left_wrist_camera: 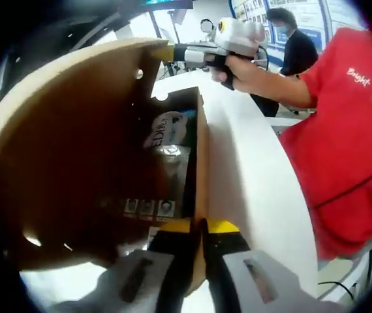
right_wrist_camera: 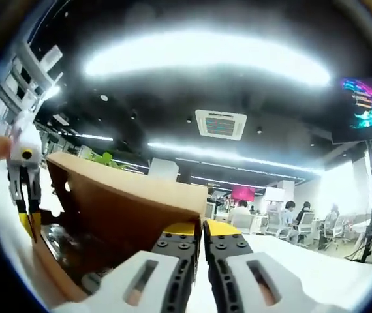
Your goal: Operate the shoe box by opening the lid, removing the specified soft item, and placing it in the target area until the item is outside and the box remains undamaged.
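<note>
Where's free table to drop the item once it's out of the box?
Free: the bare white table strip between the shoe box side wall and the person's red shirt. Crowded: the box interior, with the silver packet; the raised lid, its far edge pinched by the right gripper; the left gripper clamps the near wall.

A white worktop [left_wrist_camera: 251, 176] runs toward the far side, where a person in a dark top [left_wrist_camera: 297, 49] stands. On the black ceiling a square air vent [right_wrist_camera: 220, 124] sits among long light strips [right_wrist_camera: 205, 59]; seated people [right_wrist_camera: 290, 218] fill the far right.
</note>
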The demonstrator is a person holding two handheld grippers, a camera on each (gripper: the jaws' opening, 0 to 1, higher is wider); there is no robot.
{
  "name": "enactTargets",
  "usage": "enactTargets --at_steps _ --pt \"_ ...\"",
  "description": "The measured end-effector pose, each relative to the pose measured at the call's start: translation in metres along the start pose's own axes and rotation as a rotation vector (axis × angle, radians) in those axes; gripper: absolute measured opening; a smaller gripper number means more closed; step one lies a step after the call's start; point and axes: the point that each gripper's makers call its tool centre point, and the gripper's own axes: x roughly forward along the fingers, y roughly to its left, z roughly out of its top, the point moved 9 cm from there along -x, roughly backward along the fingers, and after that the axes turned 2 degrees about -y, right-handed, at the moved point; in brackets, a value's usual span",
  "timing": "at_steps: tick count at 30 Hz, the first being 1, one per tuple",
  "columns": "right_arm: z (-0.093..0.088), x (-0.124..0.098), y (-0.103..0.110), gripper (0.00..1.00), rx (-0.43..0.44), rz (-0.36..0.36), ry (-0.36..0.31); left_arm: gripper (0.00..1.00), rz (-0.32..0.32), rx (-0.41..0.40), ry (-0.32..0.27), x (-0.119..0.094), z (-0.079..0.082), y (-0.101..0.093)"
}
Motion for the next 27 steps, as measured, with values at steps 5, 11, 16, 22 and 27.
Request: enactTargets --at_steps 5,11,16,22,27 --pt "-0.001 0.003 0.002 0.01 -0.027 -0.014 -0.029 0.04 0.021 0.11 -0.034 0.001 -0.002 -0.003" --pt "0.003 0.009 -0.001 0.01 0.016 -0.025 -0.028 0.06 0.064 0.132 -0.043 0.0 -0.003 -0.008" --pt "0.007 0.019 -0.004 0.0 0.038 -0.034 -0.011 0.06 0.073 0.117 -0.038 -0.001 -0.002 -0.007" --pt "0.004 0.03 -0.01 0.01 0.035 -0.008 -0.007 0.07 0.078 0.107 -0.039 -0.001 -0.004 -0.006" --pt "0.005 0.035 -0.007 0.01 0.011 -0.008 -0.009 0.07 0.089 0.108 -0.042 -0.001 -0.005 -0.007"
